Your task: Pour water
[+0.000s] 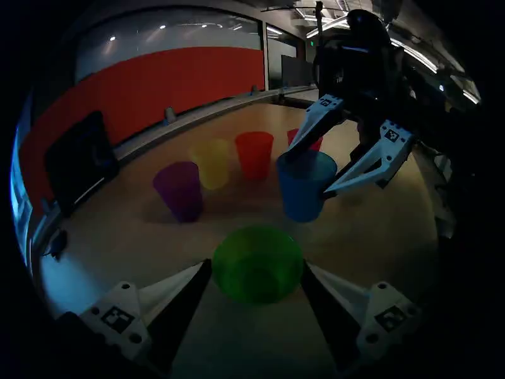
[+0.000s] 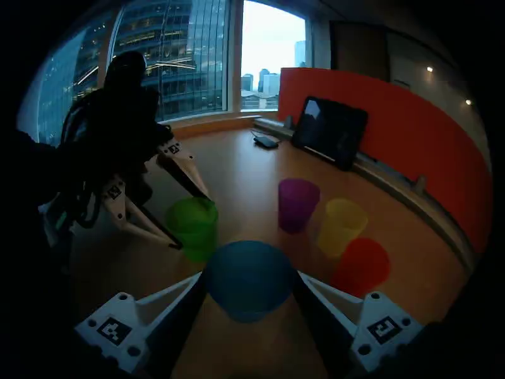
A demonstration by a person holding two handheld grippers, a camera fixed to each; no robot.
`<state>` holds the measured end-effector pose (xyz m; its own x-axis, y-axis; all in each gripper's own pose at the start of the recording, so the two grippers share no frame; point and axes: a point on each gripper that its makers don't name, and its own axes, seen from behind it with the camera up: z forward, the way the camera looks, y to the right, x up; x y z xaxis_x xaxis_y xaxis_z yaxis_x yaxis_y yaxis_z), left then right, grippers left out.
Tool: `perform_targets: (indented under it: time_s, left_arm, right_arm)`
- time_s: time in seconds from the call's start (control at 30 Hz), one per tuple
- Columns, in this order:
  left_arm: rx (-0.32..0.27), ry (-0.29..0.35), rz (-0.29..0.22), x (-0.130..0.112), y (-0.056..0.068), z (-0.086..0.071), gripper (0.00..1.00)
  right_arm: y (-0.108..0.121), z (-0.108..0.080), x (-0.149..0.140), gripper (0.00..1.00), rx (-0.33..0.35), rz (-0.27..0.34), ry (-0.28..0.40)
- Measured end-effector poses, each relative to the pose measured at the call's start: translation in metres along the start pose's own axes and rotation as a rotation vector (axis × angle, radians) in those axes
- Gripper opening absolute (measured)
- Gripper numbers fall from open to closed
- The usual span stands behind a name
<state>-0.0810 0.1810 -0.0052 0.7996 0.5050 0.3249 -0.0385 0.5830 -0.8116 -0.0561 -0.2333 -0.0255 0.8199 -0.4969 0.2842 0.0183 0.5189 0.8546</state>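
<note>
A green cup (image 1: 257, 278) sits between the fingers of my left gripper (image 1: 255, 262), which is shut on it. Both fingers press its sides. My right gripper (image 2: 249, 275) is shut on a blue cup (image 2: 248, 290) in the same way. In the left gripper view, the right gripper (image 1: 303, 174) holds the blue cup (image 1: 303, 196) upright just past the green one. From the right gripper view, the left gripper (image 2: 195, 223) clasps the green cup (image 2: 193, 237), which is also upright. Both cups seem to rest on the wooden table (image 2: 240, 183). I cannot tell whether either holds water.
A purple cup (image 1: 180, 189), a yellow cup (image 1: 213, 163) and an orange-red cup (image 1: 254, 153) stand in a row behind, with another red cup (image 1: 310, 140) partly hidden. A dark tablet (image 2: 331, 129) leans at the table's edge, with a phone (image 2: 265, 140) beside it. A person's dark sleeve (image 2: 120, 132) is at left.
</note>
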Motion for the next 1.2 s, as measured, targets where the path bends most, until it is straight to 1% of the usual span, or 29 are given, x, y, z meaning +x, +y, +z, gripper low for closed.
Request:
perform_targets:
  time_s: [0.17,0.27,0.57,0.77,0.9,1.2]
  left_arm:
    - [-0.011,-0.008,-0.029,-0.004,0.0,-0.003,0.94]
    - [-0.009,0.0,-0.041,-0.004,-0.001,-0.006,0.95]
    - [0.006,0.005,-0.048,-0.011,0.0,-0.018,0.99]
    - [0.023,0.01,-0.051,-0.013,-0.003,-0.025,1.0]
    - [0.025,0.012,-0.055,-0.012,-0.003,-0.027,1.0]
    - [0.037,0.019,-0.059,-0.012,-0.001,-0.034,1.0]
  right_arm:
    - [-0.002,0.003,-0.004,0.95,0.003,0.005,-0.002]
    - [-0.004,0.006,-0.008,0.95,0.005,0.007,-0.005]
    - [-0.007,0.013,-0.017,0.95,0.004,0.012,-0.015]
    - [-0.007,0.016,-0.018,0.95,-0.002,0.002,-0.016]
    - [-0.008,0.016,-0.019,0.99,-0.007,-0.01,-0.02]
    - [-0.011,0.008,-0.021,0.99,-0.021,-0.028,-0.031]
